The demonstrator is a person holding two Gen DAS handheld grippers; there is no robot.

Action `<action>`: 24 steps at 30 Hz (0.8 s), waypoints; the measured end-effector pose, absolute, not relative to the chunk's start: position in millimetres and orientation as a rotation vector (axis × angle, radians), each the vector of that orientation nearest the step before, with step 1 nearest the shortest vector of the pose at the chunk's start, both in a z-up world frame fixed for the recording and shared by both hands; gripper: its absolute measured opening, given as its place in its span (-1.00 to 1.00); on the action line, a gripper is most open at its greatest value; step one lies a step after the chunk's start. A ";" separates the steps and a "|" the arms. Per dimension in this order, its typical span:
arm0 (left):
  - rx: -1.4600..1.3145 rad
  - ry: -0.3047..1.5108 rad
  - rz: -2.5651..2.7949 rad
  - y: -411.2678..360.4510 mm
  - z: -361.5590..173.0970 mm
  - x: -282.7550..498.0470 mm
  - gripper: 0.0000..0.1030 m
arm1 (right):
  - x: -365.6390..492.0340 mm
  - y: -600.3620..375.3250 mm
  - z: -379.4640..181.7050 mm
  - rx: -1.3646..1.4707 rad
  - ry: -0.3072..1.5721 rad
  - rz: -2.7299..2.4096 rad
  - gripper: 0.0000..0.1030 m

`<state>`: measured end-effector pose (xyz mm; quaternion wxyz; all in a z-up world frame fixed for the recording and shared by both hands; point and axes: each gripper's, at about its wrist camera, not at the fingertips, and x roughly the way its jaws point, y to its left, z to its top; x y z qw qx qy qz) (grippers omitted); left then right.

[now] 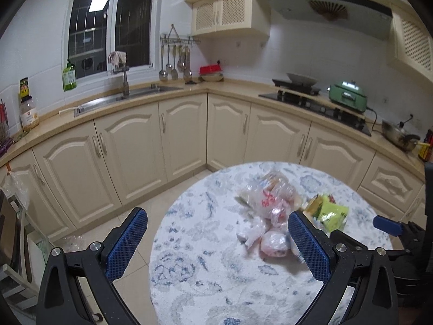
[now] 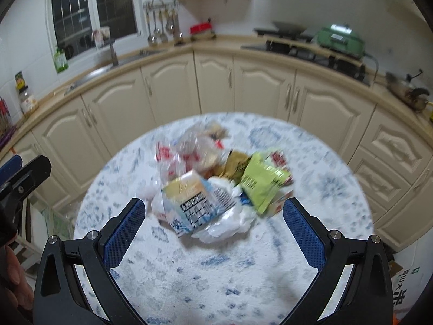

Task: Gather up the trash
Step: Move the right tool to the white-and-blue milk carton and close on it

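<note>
Trash (image 2: 216, 178) lies heaped near the middle of the round, blue-and-white patterned surface (image 2: 189, 276) in front of me: a clear plastic bag with red print (image 2: 176, 154), a light blue and yellow carton (image 2: 189, 203) lying on its side, crumpled white plastic (image 2: 230, 222), a green snack packet (image 2: 262, 181) and a brown wrapper (image 2: 235, 162), all touching or overlapping one another. My right gripper (image 2: 213, 230) hovers just short of the heap, its jaws spread wide and empty, the carton lying between the two blue pads (image 2: 124, 233). My left gripper (image 1: 216, 243) sits to the left of the heap, jaws likewise spread and holding nothing; its right pad (image 1: 308, 246) partly hides the bag and the packet. Cream cabinets (image 1: 135, 146) under a tan counter curve behind the surface. The right view is motion-blurred.
</note>
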<state>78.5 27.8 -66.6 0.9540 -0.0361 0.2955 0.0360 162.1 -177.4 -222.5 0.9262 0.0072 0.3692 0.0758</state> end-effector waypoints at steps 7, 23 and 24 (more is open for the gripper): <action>-0.072 0.678 0.076 36.4 -90.6 106.3 0.99 | 195.3 -163.8 -252.8 0.013 0.840 0.193 0.96; -0.048 0.743 0.066 26.7 -121.9 140.1 0.99 | 216.3 -169.1 -277.1 -0.027 0.876 0.254 0.45; -0.047 0.746 0.063 25.5 -123.0 141.0 0.99 | 214.7 -172.5 -276.3 -0.016 0.880 0.256 0.43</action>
